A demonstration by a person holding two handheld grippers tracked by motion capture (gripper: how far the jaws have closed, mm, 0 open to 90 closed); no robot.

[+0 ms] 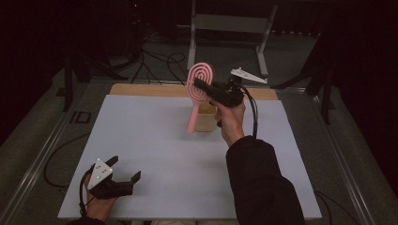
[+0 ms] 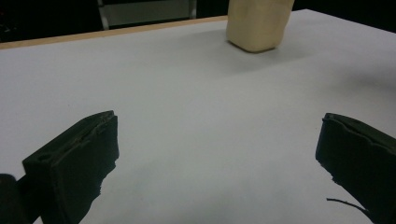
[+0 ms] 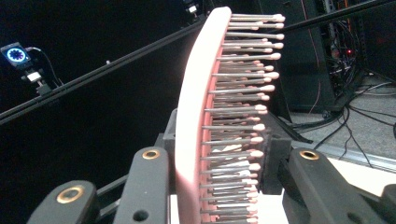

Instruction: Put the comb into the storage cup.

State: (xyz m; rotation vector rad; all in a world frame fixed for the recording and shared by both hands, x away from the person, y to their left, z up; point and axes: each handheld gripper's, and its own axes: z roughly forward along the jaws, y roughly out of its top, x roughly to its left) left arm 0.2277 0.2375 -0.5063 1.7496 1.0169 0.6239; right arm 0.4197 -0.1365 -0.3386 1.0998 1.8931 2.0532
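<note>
the right gripper (image 1: 202, 87) is clamped on the pink hairbrush (image 1: 199, 86), held upright with its handle hanging down, seemingly just above the beige cup (image 1: 207, 118). the left gripper (image 1: 124, 172) rests wide open, well apart, near the table (image 1: 155, 154) edge.

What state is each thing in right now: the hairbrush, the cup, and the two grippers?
Hairbrush: lifted off the table, head up, handle hanging down beside the cup, clamped at the head.
Cup: upright on the table, not held.
Right gripper: shut on the hairbrush, raised above the cup.
Left gripper: jaws open, nothing between them, low at the table's near edge.
</note>
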